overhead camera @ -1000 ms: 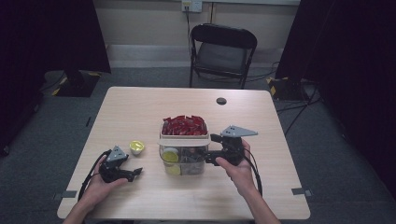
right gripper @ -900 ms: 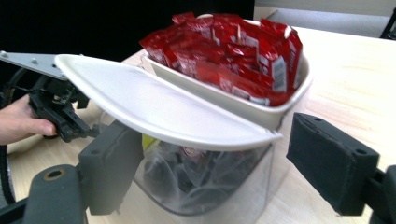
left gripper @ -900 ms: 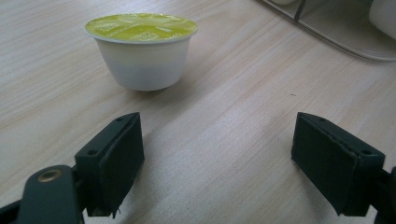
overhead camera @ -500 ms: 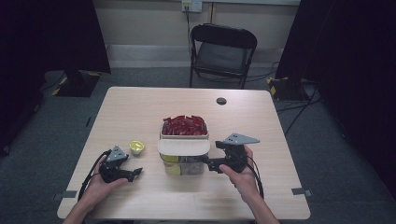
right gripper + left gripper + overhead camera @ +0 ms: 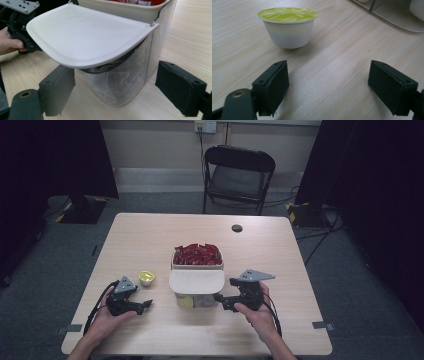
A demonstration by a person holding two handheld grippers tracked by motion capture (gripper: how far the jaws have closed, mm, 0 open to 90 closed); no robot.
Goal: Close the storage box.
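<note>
Resting on the table, both grippers stood spread beside the clear container [image 5: 196, 287].

Its white lid [image 5: 196, 281] jutted toward the person. The right gripper [image 5: 220, 298], jaws just opened, pointed at its clear front wall, pinching nothing. The left gripper [image 5: 145, 305] gaped below the yellow-topped cup [image 5: 146, 277], well apart.

My overhead camera looks forward and down; both gripper cameras sit low, sharing the bin [image 5: 196, 285] at twelve o'clock.
</note>
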